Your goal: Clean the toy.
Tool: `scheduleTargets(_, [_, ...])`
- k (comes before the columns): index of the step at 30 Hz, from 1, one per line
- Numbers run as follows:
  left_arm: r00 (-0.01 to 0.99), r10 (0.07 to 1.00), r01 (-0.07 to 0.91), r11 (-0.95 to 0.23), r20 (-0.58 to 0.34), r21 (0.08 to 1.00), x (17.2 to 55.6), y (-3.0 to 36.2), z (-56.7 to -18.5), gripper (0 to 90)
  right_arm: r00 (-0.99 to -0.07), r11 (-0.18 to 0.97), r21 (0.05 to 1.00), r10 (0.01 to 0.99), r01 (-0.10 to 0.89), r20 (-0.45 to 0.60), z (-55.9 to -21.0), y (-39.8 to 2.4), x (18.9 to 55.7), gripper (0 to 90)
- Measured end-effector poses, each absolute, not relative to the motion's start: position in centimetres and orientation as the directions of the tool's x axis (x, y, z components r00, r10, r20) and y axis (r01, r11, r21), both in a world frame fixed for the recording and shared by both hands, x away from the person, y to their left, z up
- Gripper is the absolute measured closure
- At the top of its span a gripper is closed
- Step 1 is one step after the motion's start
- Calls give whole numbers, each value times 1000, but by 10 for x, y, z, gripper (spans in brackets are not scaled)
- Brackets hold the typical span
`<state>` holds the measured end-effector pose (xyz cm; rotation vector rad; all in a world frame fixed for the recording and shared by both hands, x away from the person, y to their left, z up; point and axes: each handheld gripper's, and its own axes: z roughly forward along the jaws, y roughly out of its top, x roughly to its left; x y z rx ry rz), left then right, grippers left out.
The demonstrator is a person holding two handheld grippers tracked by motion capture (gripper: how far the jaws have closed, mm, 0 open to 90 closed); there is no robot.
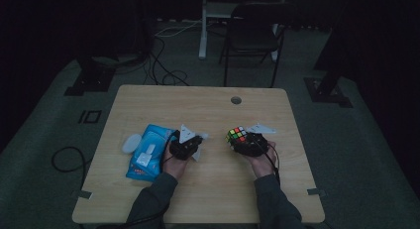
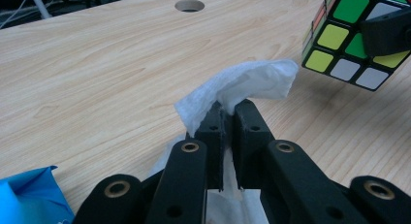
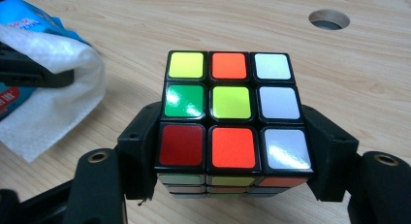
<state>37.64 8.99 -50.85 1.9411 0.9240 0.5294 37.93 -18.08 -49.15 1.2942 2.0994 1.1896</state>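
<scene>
The left tool (image 2: 228, 107) is pressed together on a white wipe (image 2: 242, 83). One end of the wipe stands above the jaw tips; the rest hangs below the jaws, where the tool body hides most of it. The right tool (image 3: 232, 151) clamps a puzzle cube (image 3: 230, 103) by two opposite sides, held off the desk (image 1: 208, 97). The cube's lower layers sit in shadow between the jaws, and its colours there are hard to read. In the left gripper view the frame edge cuts off the cube. A blue wipe pack (image 1: 147, 152) lies on the desk just left of the left tool. The high view is dim, so the pack's print cannot be made out.
</scene>
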Motion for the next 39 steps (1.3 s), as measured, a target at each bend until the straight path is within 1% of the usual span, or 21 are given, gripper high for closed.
scheduleTargets(16, [621,784,415,-325,-3,850,378,93,-511,842,-480,218,820,874,530,77,-497,-186,377,340])
scheduleTargets(39, [610,792,454,-334,-16,826,381,92,-519,826,-467,277,782,884,559,20,-515,-191,376,339])
